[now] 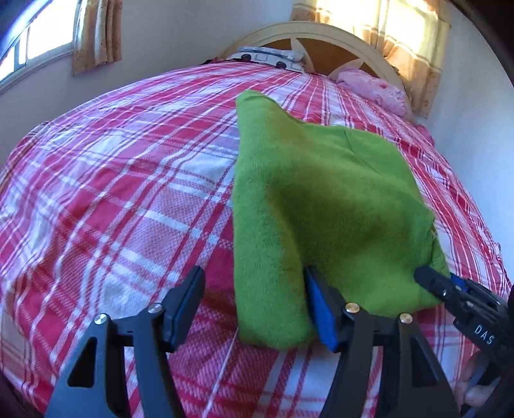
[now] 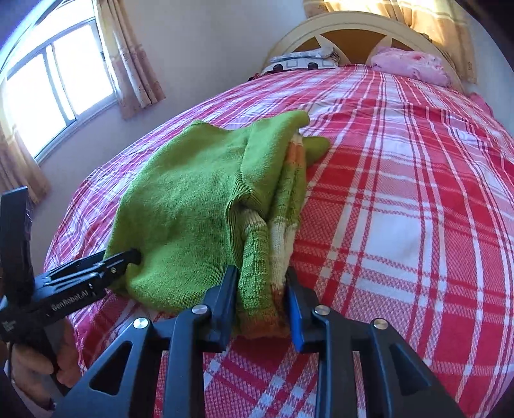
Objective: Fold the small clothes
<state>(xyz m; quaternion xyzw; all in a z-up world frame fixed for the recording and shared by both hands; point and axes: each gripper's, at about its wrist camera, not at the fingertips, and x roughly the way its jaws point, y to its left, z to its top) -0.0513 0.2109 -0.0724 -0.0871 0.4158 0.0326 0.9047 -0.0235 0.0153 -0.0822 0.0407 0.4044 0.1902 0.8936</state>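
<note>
A green knitted sweater (image 1: 321, 193) lies folded on the bed, near its front edge. Its near left corner sits between the fingers of my left gripper (image 1: 255, 305). The blue right pad rests against the fabric and the left finger stands well apart from it, so this gripper is open. In the right wrist view the sweater (image 2: 186, 209) shows a bunched layer striped green, cream and orange (image 2: 257, 257) on its right side. My right gripper (image 2: 260, 299) is shut on that layer. Each gripper shows in the other's view: the right gripper (image 1: 429, 278) at the sweater's right corner, the left gripper (image 2: 128, 257) at its left edge.
The bed carries a red and white plaid cover (image 1: 128, 193). A patterned pillow (image 2: 302, 62) and a pink cloth (image 2: 414, 66) lie by the curved headboard (image 1: 308, 30). Curtained windows (image 2: 61, 74) are on the left wall. A hand (image 2: 32, 360) holds the left gripper.
</note>
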